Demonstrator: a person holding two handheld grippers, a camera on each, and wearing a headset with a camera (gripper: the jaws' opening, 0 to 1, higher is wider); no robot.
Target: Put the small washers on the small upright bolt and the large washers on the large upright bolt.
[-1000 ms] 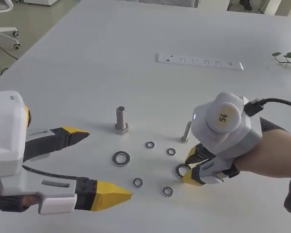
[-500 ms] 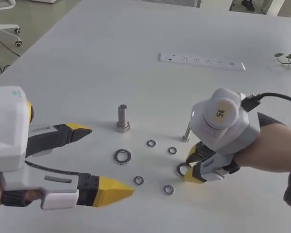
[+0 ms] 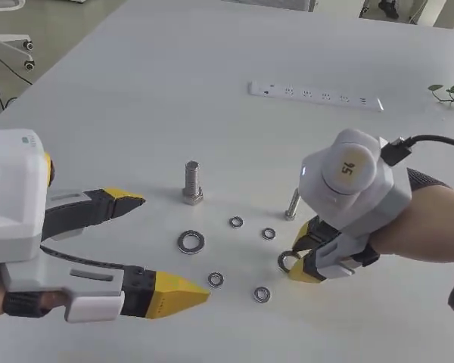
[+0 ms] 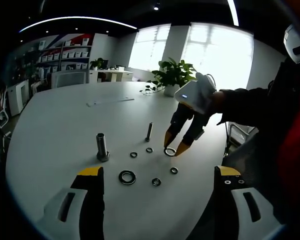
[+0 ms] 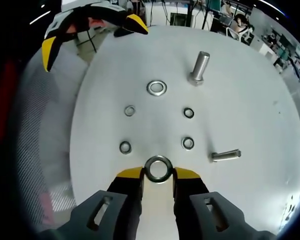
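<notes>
**Washers before two bolts**

On the table [image 3: 174,91] the large bolt [image 3: 192,184] is standing left of the small bolt [image 3: 292,204]. Four small washers [image 3: 236,222] and one large washer [image 3: 190,242] are lying before them; right of these, a second large washer [image 3: 286,262] is sitting in the right claw [image 3: 296,259]

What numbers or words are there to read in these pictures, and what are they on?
"56", tilted, the second digit not crisp: on the round yellow sticker on top of the right gripper.
Power strip: it has tiny marks by the sockets, too small to read.
I can read no other text.
</notes>
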